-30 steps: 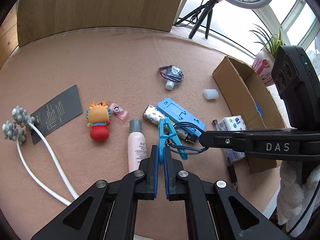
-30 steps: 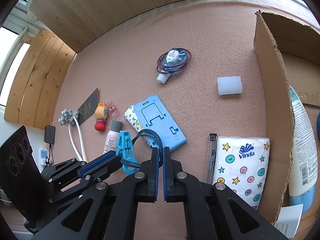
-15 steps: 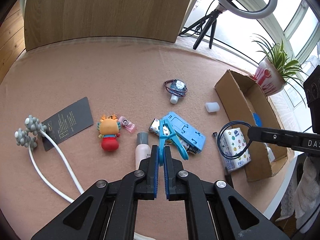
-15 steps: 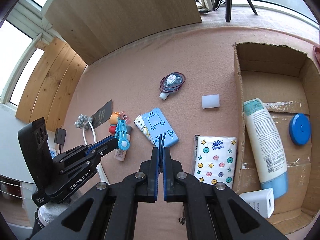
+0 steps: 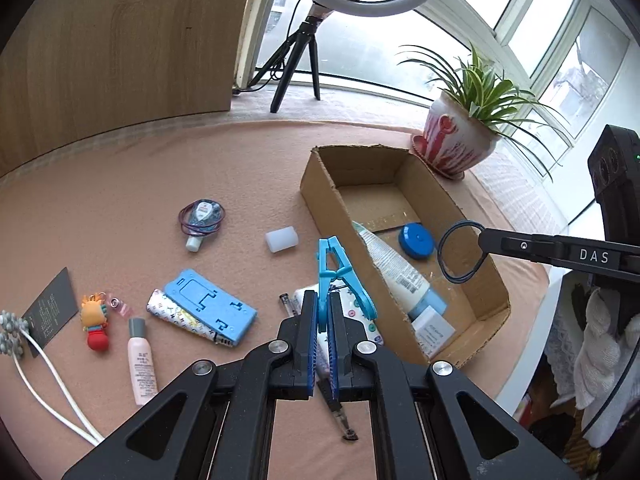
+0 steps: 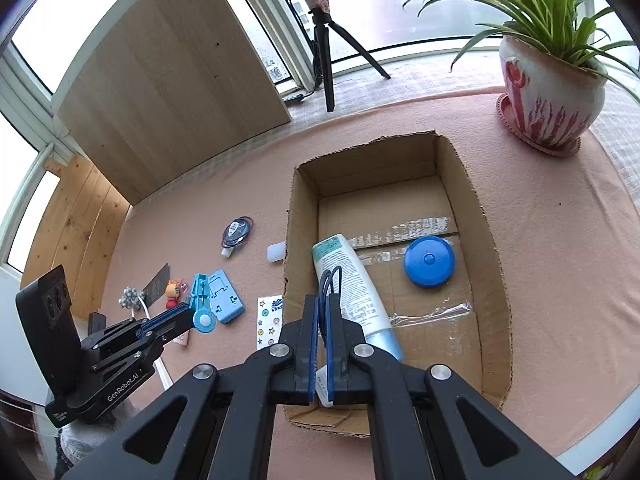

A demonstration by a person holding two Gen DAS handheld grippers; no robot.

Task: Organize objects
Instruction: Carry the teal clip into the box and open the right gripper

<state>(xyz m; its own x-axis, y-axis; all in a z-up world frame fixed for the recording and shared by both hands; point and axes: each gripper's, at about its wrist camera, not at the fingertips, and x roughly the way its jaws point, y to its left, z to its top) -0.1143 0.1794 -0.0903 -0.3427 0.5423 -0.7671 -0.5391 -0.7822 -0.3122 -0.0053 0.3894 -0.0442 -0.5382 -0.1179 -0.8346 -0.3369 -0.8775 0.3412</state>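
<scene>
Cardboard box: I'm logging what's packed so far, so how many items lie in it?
3 visible in the cardboard box: white tube at left, blue round case mid-floor, small white box at the near end. More may be hidden.

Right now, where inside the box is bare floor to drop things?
In the cardboard box, the far end behind the white tube and blue round lid is bare, as is the near right corner. The left side is crowded by the tube.

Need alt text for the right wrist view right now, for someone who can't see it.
The right gripper, jaws shut on a dark hair tie, hangs over an open cardboard box holding a lotion tube and a blue round lid.
</scene>
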